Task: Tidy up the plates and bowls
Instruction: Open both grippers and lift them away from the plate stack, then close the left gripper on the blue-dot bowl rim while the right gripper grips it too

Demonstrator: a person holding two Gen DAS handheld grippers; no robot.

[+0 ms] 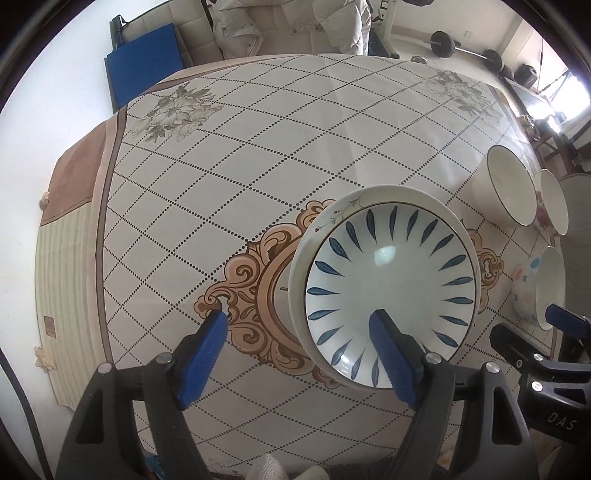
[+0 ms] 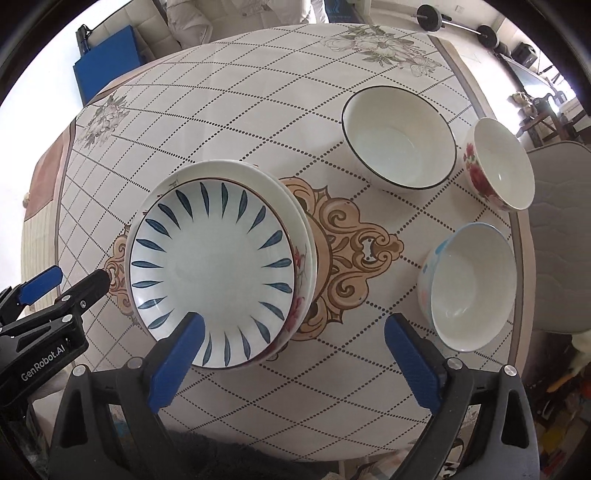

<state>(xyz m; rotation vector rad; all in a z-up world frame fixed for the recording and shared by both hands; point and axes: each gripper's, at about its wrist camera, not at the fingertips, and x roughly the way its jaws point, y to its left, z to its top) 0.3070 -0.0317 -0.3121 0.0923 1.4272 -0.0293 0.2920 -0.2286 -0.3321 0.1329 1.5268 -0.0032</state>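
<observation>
A stack of plates sits mid-table, topped by a white plate with blue leaf strokes (image 1: 391,295) (image 2: 212,271); a larger white plate (image 2: 291,206) lies under it. Three bowls stand to the right: a white bowl with a dark rim (image 2: 399,142) (image 1: 508,184), a rose-patterned bowl (image 2: 498,166) (image 1: 552,203) and a pastel-spotted bowl (image 2: 469,286) (image 1: 539,288). My left gripper (image 1: 301,317) is open and empty, its right finger over the leaf plate. My right gripper (image 2: 293,321) is open and empty, between the plates and the pastel bowl.
The table (image 2: 258,110) has a diamond-patterned cloth with a tan medallion in the middle. A blue mat (image 1: 144,62) and a person in a pale jacket (image 1: 291,26) are beyond the far edge. A grey chair (image 2: 561,229) stands at the right.
</observation>
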